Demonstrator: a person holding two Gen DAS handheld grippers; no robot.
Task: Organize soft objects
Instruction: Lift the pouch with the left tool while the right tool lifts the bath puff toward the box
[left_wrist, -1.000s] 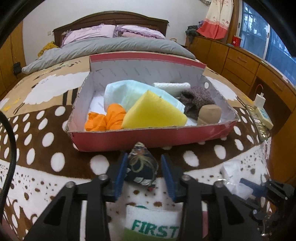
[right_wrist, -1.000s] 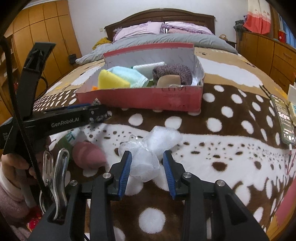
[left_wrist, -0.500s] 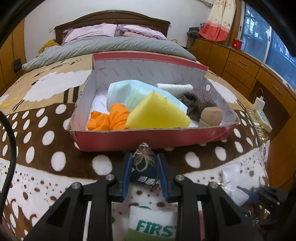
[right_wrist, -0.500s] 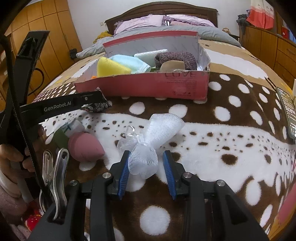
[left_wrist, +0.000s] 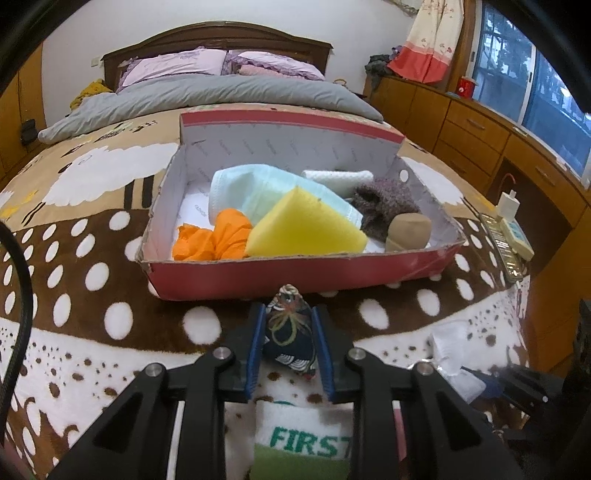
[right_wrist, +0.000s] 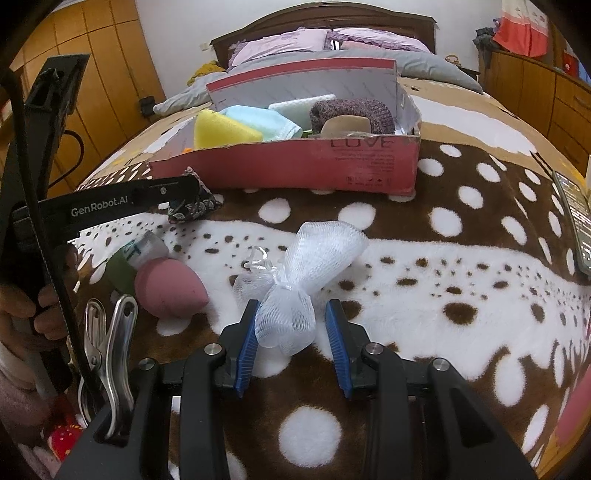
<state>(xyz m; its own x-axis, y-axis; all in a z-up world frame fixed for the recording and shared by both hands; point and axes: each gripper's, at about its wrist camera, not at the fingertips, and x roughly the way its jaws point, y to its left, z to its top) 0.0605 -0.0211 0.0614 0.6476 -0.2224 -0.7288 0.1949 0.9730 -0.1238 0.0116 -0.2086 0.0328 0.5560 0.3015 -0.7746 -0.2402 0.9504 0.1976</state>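
Observation:
My left gripper (left_wrist: 289, 345) is shut on a small dark patterned pouch (left_wrist: 290, 330), just in front of the red cardboard box (left_wrist: 295, 271); the pouch also shows in the right wrist view (right_wrist: 194, 203). The box holds a yellow sponge (left_wrist: 306, 230), orange cloth (left_wrist: 214, 242), light blue cloth (left_wrist: 258, 190), a knit item (left_wrist: 384, 199) and a tan roll (left_wrist: 408, 230). My right gripper (right_wrist: 293, 336) is open around a white mesh puff (right_wrist: 299, 286) lying on the blanket, its pads not pressing it.
A pink makeup sponge (right_wrist: 166, 288) and a green and white sock (right_wrist: 135, 254) lie left of the puff; the sock shows under my left gripper (left_wrist: 304, 443). A phone (right_wrist: 576, 221) and a charger (left_wrist: 508, 206) lie at the bed's right edge. A metal clip (right_wrist: 107, 332) hangs near left.
My left gripper has closed on the pouch. My right gripper has drawn back slightly from the puff and stays open.

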